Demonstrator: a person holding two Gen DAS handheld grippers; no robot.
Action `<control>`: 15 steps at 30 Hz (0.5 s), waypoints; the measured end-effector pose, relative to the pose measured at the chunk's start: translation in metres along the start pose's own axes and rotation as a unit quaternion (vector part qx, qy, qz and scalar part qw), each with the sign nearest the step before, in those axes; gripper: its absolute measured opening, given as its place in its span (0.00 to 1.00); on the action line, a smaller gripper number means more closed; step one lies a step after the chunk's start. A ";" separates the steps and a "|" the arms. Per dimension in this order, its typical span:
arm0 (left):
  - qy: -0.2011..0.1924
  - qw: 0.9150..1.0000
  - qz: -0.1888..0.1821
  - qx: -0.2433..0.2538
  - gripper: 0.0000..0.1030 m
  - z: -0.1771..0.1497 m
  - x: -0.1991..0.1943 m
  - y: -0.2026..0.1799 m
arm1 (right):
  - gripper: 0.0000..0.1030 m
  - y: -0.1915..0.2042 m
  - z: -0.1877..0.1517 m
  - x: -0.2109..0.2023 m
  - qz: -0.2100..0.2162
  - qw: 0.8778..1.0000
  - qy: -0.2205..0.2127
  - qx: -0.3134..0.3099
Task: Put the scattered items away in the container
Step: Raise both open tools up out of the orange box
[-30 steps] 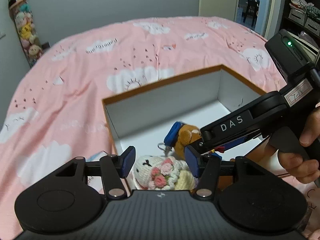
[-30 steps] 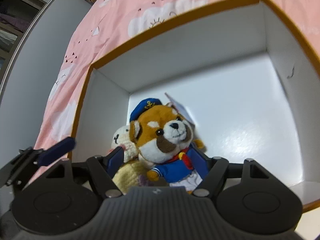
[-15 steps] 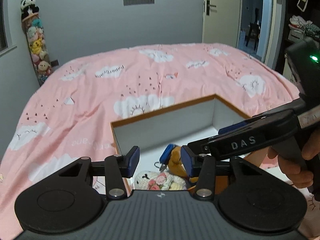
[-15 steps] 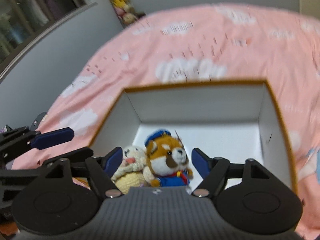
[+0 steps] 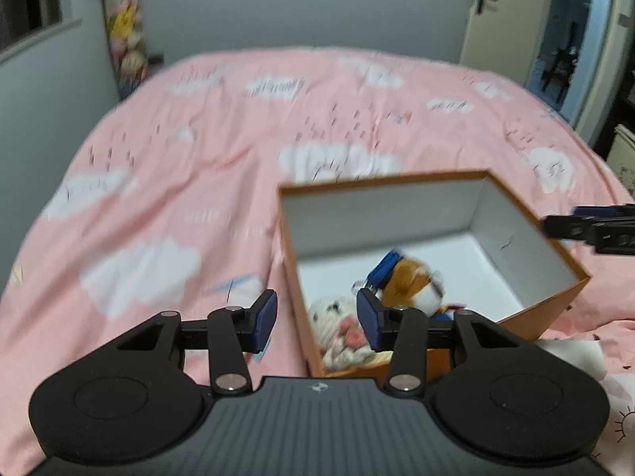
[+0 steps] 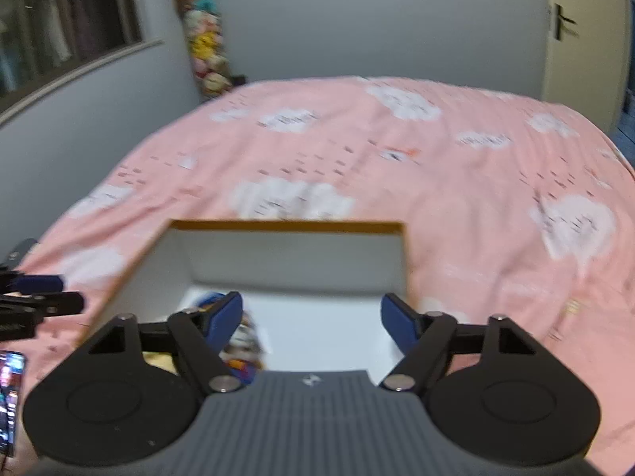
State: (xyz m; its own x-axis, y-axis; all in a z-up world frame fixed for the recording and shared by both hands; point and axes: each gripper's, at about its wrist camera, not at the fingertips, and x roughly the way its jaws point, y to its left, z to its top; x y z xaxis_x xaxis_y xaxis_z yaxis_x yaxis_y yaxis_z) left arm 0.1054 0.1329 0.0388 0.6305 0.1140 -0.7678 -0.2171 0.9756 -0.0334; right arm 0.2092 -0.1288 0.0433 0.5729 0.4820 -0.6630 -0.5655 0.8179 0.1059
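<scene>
An orange-rimmed box (image 5: 563,269) with white walls sits on the pink bed. Inside lie a red panda plush in a sailor suit (image 5: 412,281) and a cream knitted plush (image 5: 337,325). My left gripper (image 5: 317,319) hovers over the box's near left corner, its jaws closing on nothing. My right gripper (image 6: 311,319) hangs above the near edge of the box (image 6: 285,226), jaws wide, closing slightly and empty. The sailor plush (image 6: 246,341) shows partly behind its left finger. Each gripper appears at the edge of the other's view: the right gripper (image 5: 595,226) and the left gripper (image 6: 39,297).
A pink bedspread (image 5: 178,198) with white clouds spreads round the box. A hanging column of plush toys (image 6: 204,43) fills the far corner. A door (image 5: 492,12) stands at the back right. A lit phone (image 6: 8,388) shows at lower left.
Both grippers have risen and drawn back out of the box, leaving both plush toys inside. The left jaws have narrowed. The left view has swung left, so the box now sits to the right.
</scene>
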 end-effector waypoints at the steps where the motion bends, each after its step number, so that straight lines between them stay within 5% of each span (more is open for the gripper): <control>1: 0.012 1.000 -0.001 -0.004 0.47 -0.001 0.007 0.002 | 0.74 -0.007 -0.002 0.002 -0.010 1.000 0.005 0.002; 8: 0.066 0.998 0.002 -0.022 0.39 -0.017 0.034 0.011 | 0.63 -0.037 -0.019 0.026 -0.056 0.997 0.047 0.014; 13: 0.065 0.997 -0.013 -0.027 0.16 -0.019 0.039 0.011 | 0.43 -0.044 -0.029 0.037 -0.050 0.996 0.068 0.027; 15: 0.062 0.998 -0.007 -0.020 0.12 -0.018 0.042 0.008 | 0.27 -0.045 -0.031 0.038 -0.050 0.996 0.070 0.033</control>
State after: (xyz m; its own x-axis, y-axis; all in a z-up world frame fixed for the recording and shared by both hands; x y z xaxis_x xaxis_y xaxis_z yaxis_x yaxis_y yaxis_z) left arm 0.1167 0.1417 -0.0049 0.5364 0.0739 -0.8407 -0.2407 0.9682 -0.0684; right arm 0.2382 -0.1568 -0.0092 0.5337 0.3516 -0.7691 -0.4671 0.8807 0.0785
